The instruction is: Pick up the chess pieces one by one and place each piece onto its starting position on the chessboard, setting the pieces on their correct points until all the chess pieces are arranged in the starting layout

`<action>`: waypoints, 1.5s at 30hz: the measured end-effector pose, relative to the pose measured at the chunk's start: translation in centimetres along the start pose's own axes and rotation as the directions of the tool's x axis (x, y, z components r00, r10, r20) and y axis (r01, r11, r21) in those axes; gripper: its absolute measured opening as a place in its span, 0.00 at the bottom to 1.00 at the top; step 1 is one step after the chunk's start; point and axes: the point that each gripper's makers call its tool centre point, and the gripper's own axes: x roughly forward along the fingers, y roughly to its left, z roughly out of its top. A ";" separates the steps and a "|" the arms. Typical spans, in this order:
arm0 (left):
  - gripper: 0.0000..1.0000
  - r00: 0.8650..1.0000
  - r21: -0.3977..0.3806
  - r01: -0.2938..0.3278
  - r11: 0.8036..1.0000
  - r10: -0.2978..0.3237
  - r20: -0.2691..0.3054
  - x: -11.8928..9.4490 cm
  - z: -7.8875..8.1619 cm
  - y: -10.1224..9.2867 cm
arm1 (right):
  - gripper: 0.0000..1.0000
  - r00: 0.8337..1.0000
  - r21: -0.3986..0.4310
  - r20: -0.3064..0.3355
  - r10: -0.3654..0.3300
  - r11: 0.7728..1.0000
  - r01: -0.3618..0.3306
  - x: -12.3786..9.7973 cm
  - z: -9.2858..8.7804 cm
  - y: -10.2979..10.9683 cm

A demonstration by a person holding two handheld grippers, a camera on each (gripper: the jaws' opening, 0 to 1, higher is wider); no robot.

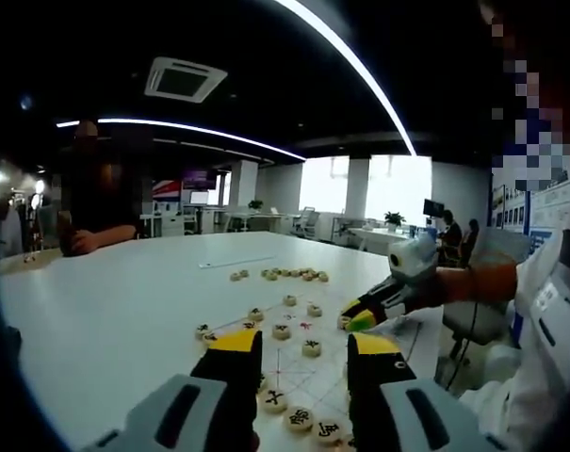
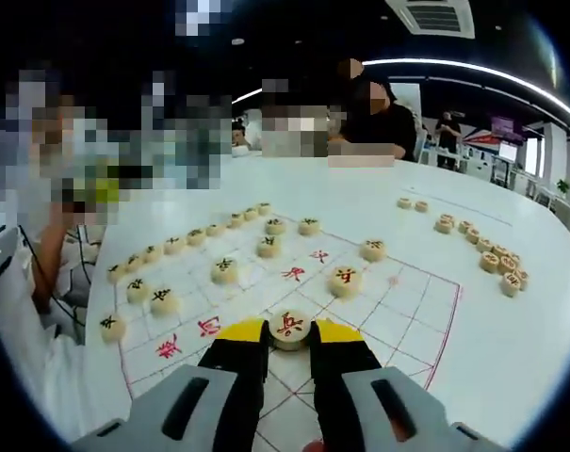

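Chess piece (image 2: 289, 329), clamped between right gripper (image 2: 289, 341) jaws

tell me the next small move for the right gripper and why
Probably lower the red-marked piece onto a board point and open. The right gripper has it pinched between its yellow tips just above the board's near rows, where red pieces are few, while the black row looks filled and loose pieces wait beside the board.

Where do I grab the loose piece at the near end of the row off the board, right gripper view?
By its rim. The piece is a flat disc lying face up on the table, so come from above, jaws across its width. Its neighbour sits close along the row, so likely set the jaws crosswise to the row.
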 end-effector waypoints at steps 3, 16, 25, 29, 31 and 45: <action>0.38 1.000 0.002 0.002 1.000 -0.002 -0.002 0.1 0.0 -0.1 | 0.19 1.000 -0.006 -0.002 -0.001 1.000 0.001 0.0 0.0 0.0; 0.38 1.000 -0.002 0.008 1.000 -0.008 -0.006 0.3 -0.2 -0.2 | 0.57 0.999 -0.020 0.047 -0.027 0.999 0.028 -1.2 1.8 -0.8; 0.38 1.000 -0.002 0.010 1.000 -0.010 -0.008 0.4 -0.3 -0.3 | 0.49 0.985 0.045 0.093 -0.145 0.989 0.141 -1.8 4.5 -6.7; 0.38 1.000 -0.001 0.012 1.000 -0.012 -0.007 0.4 -0.3 -0.4 | 0.47 0.977 0.061 0.088 -0.192 0.981 0.187 -1.2 5.5 -10.0; 0.38 1.000 -0.001 0.012 1.000 -0.012 -0.007 0.4 -0.3 -0.4 | 0.46 0.970 0.066 0.082 -0.228 0.973 0.223 -0.9 5.9 -12.0; 0.38 1.000 -0.011 -0.002 1.000 0.002 -0.003 0.3 -0.3 0.0 | 0.41 0.938 0.201 -0.074 -0.339 0.916 0.347 2.3 4.2 -20.4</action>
